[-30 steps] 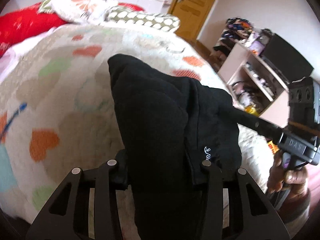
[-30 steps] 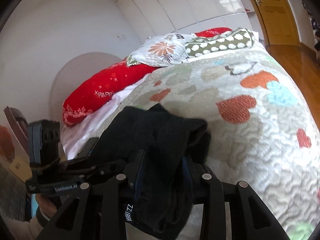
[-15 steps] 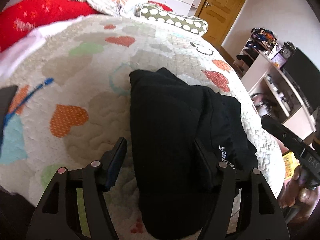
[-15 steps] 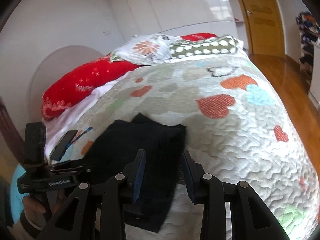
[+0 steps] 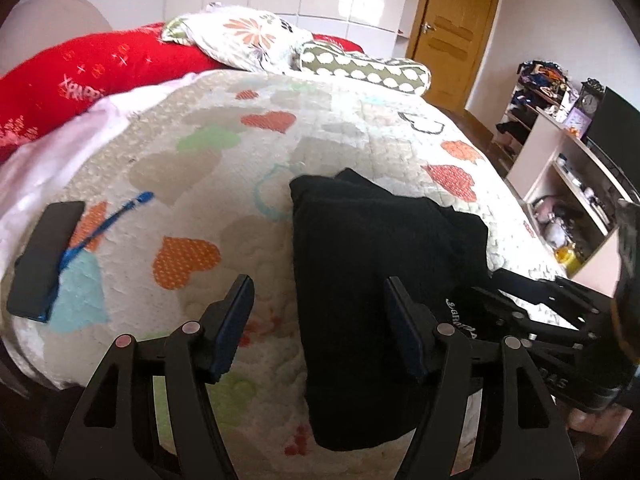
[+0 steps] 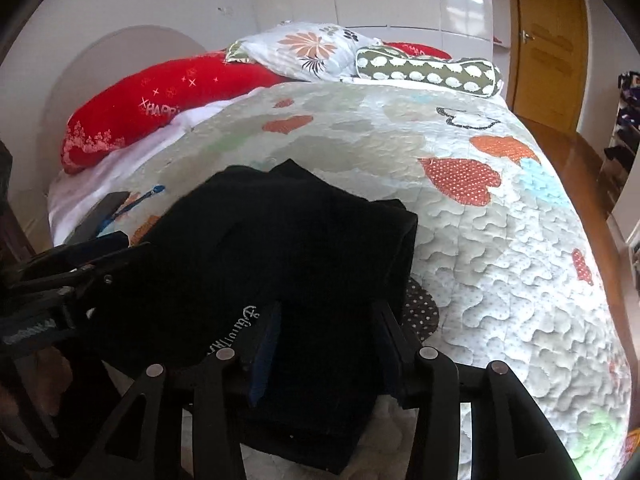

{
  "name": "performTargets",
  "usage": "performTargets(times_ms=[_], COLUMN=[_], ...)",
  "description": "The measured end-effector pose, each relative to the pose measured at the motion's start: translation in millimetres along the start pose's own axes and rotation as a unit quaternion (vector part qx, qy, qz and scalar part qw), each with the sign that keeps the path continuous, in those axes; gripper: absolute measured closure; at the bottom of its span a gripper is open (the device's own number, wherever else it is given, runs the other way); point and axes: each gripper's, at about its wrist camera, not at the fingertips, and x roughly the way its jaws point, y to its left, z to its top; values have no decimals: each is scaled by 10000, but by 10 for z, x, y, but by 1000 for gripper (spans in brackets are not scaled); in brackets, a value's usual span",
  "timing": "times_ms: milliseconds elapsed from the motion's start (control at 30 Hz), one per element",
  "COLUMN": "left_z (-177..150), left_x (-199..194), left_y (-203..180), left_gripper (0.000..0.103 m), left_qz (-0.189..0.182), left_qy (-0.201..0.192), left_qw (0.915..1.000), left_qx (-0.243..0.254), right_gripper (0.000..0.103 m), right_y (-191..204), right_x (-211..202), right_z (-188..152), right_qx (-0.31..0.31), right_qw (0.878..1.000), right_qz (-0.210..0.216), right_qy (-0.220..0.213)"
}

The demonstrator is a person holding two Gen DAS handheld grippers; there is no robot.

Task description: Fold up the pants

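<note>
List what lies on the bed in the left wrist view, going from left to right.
Black phone → blue pen → folded black pants → right gripper.

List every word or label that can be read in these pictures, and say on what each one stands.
"HAPP", cut off: red pillow.
"DAS": right gripper, seen from the left wrist.
White script on the black pants: too blurred to read.
Clock on the shelf: too small to read.
</note>
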Motion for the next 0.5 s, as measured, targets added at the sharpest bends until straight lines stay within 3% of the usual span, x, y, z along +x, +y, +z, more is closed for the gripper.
performTargets(times_ms=[267,500], left_z=[14,12], left_x=[-109,-173], left_y=[-53,-71], left_gripper=[36,36], left_qz=[353,531], left_qy=[-258,-369], left_qw=[9990,9978], left_qx=[134,139], right_gripper=[56,55], right_y=[158,174], right_x=[-262,-310], right_z=[124,154], right_qx=[-70,73], right_qw=[9987,9983], right_qz=[-144,-147], right_qy=[-477,-563])
